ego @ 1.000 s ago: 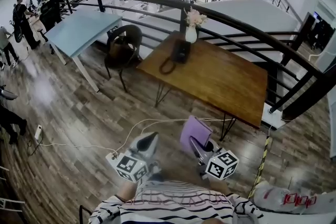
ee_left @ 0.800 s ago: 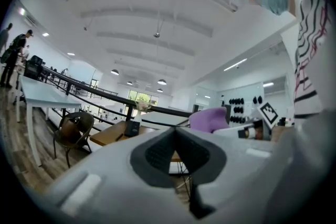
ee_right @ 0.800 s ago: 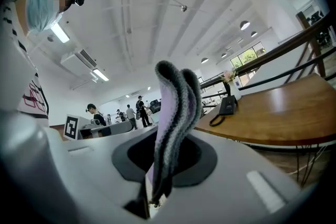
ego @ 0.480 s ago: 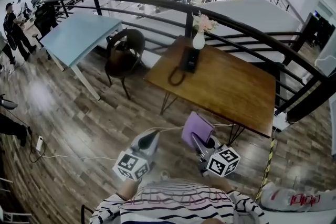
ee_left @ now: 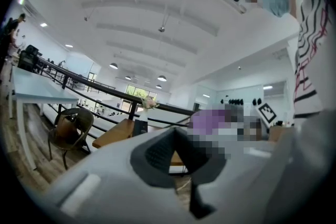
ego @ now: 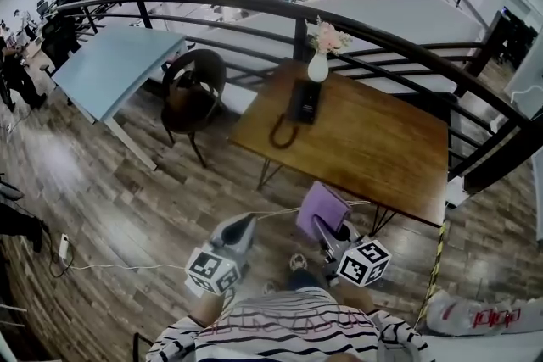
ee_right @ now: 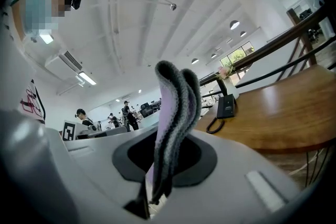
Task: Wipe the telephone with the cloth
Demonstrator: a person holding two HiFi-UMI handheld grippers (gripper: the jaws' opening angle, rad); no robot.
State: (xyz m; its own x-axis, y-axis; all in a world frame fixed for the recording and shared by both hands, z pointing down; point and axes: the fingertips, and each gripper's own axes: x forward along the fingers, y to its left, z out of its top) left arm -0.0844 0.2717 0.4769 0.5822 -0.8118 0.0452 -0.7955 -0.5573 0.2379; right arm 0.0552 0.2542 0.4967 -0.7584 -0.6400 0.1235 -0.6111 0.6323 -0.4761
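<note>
closest to us, low in the head view, we held both grippers in front of our striped shirt, over the wooden floor. our left gripper had its jaws pressed together with nothing between them. our right gripper was clamped on the purple cloth, which stood up folded out of its jaws. the right gripper view showed the fold pinched near its lower end.

just beyond the cloth came the near edge of the wooden surface. the telephone lay on the far side of that surface, its coiled cord looping toward us, and a white vase of flowers stood just behind it. the cloth and the telephone were well apart, with bare wood between them.

we judged that only the first part was done: the cloth was in hand. reaching across to the telephone and all of the wiping were left, and nothing in the views showed any contact with it. the left gripper looked free to steady the telephone if needed.

farther off stood a dark chair, a pale blue table and the curved railing.
</note>
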